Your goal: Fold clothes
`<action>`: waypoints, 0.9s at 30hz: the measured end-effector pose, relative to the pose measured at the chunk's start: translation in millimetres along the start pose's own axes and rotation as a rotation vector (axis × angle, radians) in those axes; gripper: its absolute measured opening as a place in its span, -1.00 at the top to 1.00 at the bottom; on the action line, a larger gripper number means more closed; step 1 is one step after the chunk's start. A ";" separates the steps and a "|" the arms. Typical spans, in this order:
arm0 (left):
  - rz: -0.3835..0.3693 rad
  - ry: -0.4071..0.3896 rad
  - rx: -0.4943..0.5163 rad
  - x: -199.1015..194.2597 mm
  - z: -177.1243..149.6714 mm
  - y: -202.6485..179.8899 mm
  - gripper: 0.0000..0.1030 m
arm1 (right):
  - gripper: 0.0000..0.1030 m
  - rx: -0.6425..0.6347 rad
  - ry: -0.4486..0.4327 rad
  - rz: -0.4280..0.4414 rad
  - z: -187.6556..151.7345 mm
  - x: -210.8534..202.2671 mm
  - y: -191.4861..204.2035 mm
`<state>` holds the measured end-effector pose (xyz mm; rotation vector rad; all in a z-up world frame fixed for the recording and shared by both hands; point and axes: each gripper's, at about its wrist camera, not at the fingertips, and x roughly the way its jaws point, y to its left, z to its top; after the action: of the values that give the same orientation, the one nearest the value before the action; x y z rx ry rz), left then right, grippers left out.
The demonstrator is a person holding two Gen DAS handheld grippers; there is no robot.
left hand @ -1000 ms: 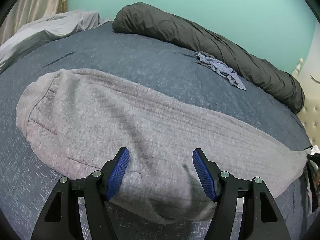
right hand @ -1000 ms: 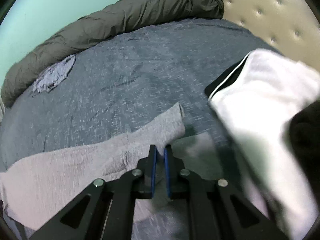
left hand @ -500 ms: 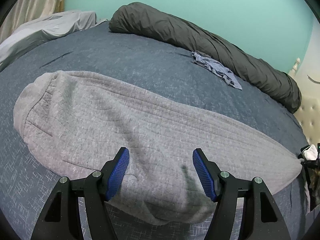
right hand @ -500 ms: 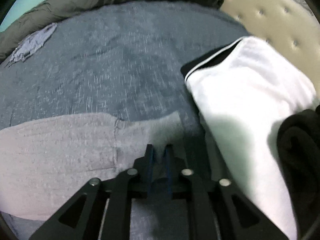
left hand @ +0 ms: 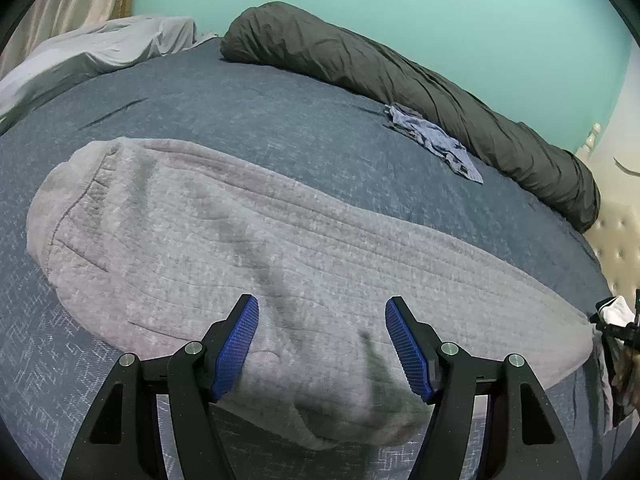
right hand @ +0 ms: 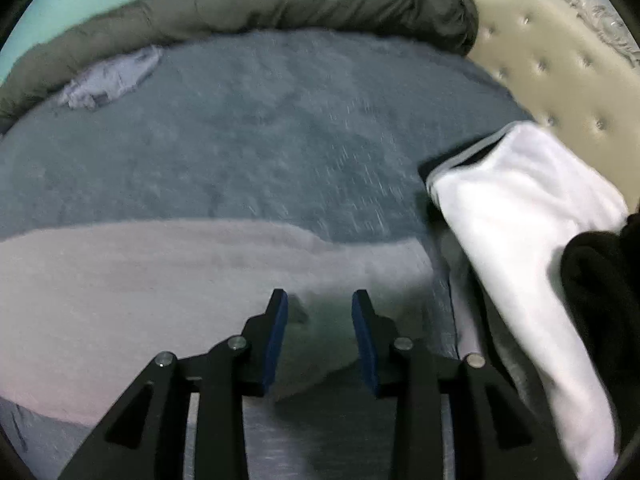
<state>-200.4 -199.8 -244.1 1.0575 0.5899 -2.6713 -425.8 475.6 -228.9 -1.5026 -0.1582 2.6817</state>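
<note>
A long grey knitted garment lies flat across the dark blue bedspread, its waistband end at the left and its narrow end at the far right. My left gripper hangs open just above the garment's near edge, holding nothing. In the right wrist view the same grey garment stretches in from the left, and its narrow end lies on the bed under my right gripper, which is open with the cloth loose between the blue pads. The view is blurred.
A folded white garment with a black one beside it lies to the right. A rolled dark duvet lines the far side, with a small blue cloth beside it. A tufted headboard stands at the right, grey bedding at far left.
My right gripper has opened and let go of the garment's narrow end, which dropped flat onto the bed. The left gripper has stayed open above the near edge.
</note>
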 end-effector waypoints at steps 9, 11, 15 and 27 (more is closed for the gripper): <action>0.001 0.000 -0.040 -6.4 1.5 21.2 -0.36 | 0.28 0.043 -0.074 0.115 -10.6 -28.9 14.2; -0.001 0.001 -0.040 -6.8 1.2 21.6 -0.36 | 0.28 0.131 -0.081 0.086 -15.0 -26.9 -12.6; -0.003 -0.003 -0.045 -8.2 0.8 21.4 -0.36 | 0.27 0.140 -0.062 -0.015 -25.2 -25.1 -44.1; -0.005 0.008 -0.025 0.8 -1.6 9.3 -0.36 | 0.24 0.202 0.022 0.013 -26.2 22.6 -55.5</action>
<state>-196.9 -207.5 -248.4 1.0617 0.6266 -2.6587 -415.0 534.6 -254.9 -1.4759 0.1207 2.5970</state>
